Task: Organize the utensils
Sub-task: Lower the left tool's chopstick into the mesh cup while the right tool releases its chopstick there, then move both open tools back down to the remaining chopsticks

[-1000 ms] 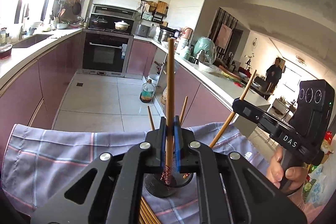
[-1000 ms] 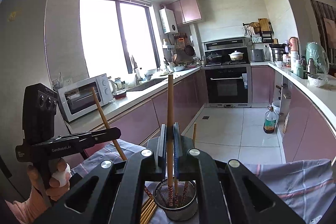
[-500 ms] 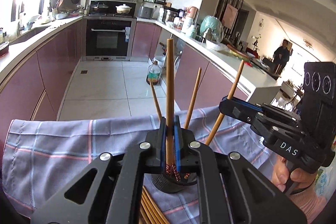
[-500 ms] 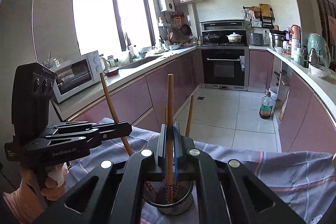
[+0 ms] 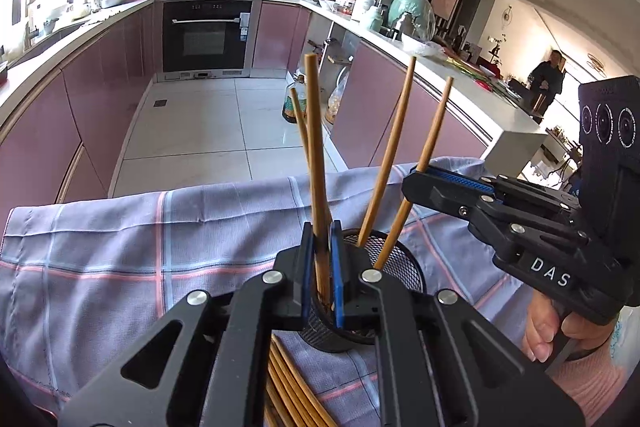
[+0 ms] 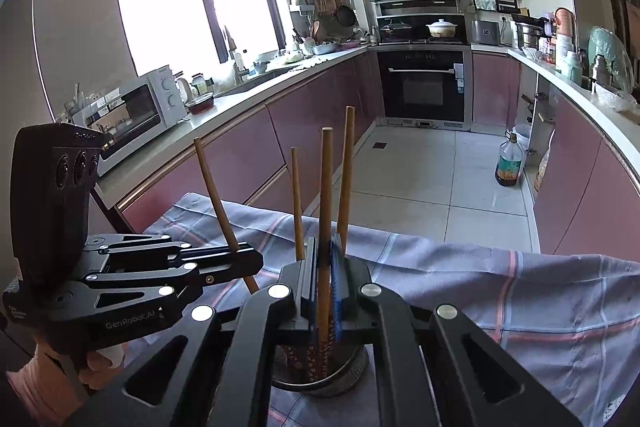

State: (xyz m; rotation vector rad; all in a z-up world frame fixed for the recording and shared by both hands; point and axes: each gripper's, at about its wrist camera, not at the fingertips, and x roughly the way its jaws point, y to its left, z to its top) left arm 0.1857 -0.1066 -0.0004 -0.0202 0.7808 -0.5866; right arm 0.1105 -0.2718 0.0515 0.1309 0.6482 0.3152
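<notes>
A black mesh utensil cup (image 5: 396, 267) stands on a purple checked cloth (image 5: 120, 247). My left gripper (image 5: 320, 259) is shut on a wooden chopstick (image 5: 314, 147), held upright with its lower end inside the cup. My right gripper (image 5: 412, 183) comes in from the right, shut on another chopstick (image 5: 434, 131) that slants down into the cup. In the right wrist view, the right gripper (image 6: 324, 267) clamps its chopstick (image 6: 326, 187) over the cup (image 6: 352, 367), and the left gripper (image 6: 252, 263) is beside it. Two more chopsticks (image 6: 346, 167) stand in the cup.
Several loose chopsticks (image 5: 288, 387) lie on the cloth just in front of the cup. Beyond the cloth's far edge is a tiled kitchen floor (image 5: 200, 131) between pink cabinets, with an oil bottle (image 6: 508, 163) on it. A person (image 5: 546, 79) stands far off at the right.
Both grippers have sunk toward the cup and tilted down, bringing their chopsticks' lower ends into it. The cup and cloth fill more of each view.
</notes>
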